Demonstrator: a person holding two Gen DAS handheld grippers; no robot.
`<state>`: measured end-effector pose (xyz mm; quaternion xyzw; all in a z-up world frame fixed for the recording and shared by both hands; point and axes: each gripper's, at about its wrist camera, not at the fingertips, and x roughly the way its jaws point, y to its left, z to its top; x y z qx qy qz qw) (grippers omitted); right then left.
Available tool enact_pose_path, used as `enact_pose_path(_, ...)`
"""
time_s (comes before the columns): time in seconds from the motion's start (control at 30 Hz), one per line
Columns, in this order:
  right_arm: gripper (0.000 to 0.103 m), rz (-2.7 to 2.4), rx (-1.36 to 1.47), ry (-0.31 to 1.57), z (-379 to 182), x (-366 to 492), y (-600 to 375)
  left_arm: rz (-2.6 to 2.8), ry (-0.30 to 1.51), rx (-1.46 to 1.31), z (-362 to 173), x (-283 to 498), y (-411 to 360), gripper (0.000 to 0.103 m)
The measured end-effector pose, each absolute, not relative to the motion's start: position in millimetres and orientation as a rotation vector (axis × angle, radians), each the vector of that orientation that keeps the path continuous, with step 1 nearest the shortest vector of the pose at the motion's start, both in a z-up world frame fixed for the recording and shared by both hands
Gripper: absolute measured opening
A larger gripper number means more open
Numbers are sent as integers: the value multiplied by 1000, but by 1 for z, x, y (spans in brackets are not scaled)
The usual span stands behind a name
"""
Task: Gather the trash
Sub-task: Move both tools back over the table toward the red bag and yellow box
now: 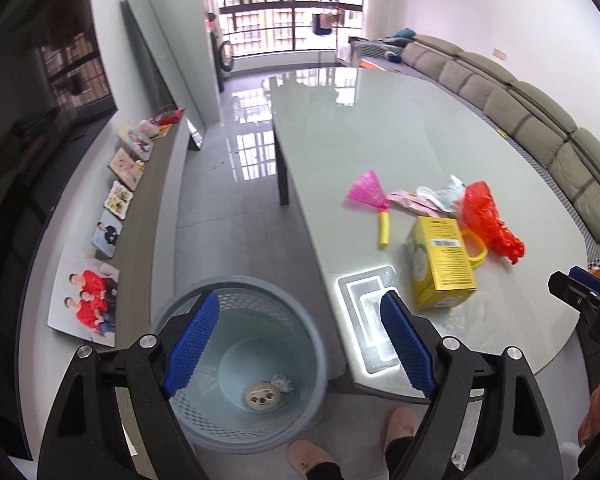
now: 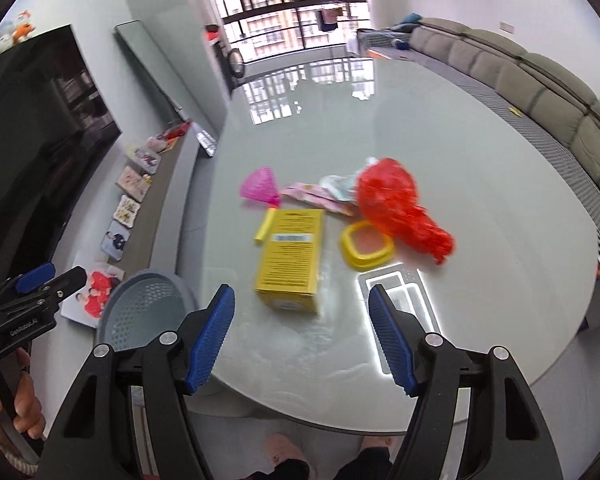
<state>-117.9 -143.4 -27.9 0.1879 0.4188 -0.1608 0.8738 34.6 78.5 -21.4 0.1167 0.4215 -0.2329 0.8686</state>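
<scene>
A grey mesh waste bin (image 1: 180, 312) stands on the floor beside the table; a round bear-face item (image 1: 262, 397) and a crumpled wrapper (image 1: 283, 382) lie in it. My left gripper (image 1: 300, 340) is open and empty above the bin. On the pale table (image 2: 480, 184) lie a yellow box (image 2: 294, 254), a red plastic bag (image 2: 396, 204), a pink net with a yellow handle (image 2: 260, 188), pink and white wrappers (image 2: 320, 194) and a yellow square ring (image 2: 366, 246). My right gripper (image 2: 302, 336) is open and empty, just in front of the yellow box.
A low ledge with several photo frames (image 1: 88, 300) runs along the left wall below a dark TV (image 1: 28, 92). A grey sofa (image 1: 540, 120) lines the right side. The person's slippers (image 1: 400, 424) stand at the table's near edge. The bin also shows in the right wrist view (image 2: 144, 312).
</scene>
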Motion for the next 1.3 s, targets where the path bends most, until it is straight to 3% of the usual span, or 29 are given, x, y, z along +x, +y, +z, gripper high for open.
enact_pose_path(0.3,67,-365,382,898,-47,-151,-246,-467,891,252,-23,9,-11,83)
enact_pose_path(0.57,69,-220,322,921,-62,-131,-324,-343,941,190,-31,-1,-77,84)
enact_pose_path(1.3,69,27,235,1063,-132,-44,-347,-185,1025,175,-80,29,-109,90)
